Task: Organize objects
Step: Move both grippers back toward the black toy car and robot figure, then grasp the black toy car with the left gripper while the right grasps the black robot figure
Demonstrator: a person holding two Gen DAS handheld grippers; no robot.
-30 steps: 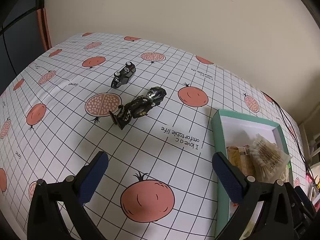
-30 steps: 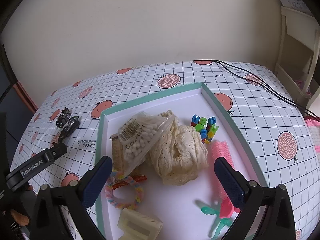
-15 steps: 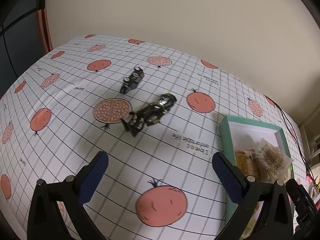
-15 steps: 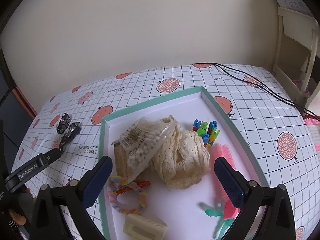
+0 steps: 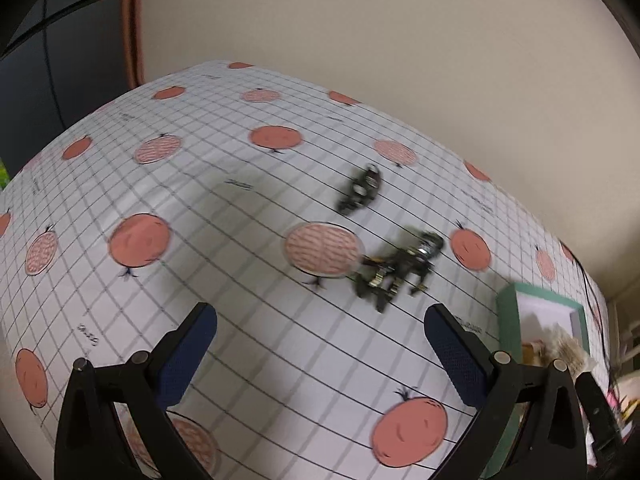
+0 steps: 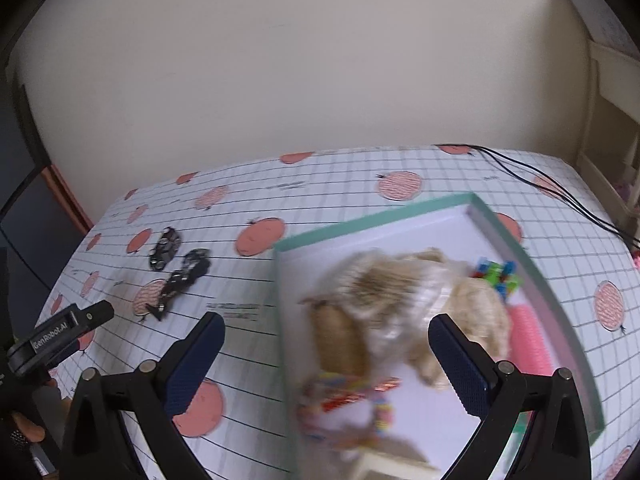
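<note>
From the left wrist, the left gripper (image 5: pixel 320 340) hangs with fingers wide and empty above the grid-patterned surface (image 5: pixel 200 208); the blurred black toy figure (image 5: pixel 400 268) lies ahead, probably light, rigid, best pinched across its torso. From the right wrist, the right gripper (image 6: pixel 326 346) gapes, empty, over the teal-rimmed white tray (image 6: pixel 400 216).

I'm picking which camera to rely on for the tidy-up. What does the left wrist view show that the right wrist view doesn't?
Only the left wrist view: the left gripper with its jaws open, and a dark panel beyond the table's far-left edge.

Only the right wrist view: the open right gripper, the tray's pink comb, colourful blocks, a black cable.

Both: the two dark toys, the small car and the figure, outside the green tray.
</note>
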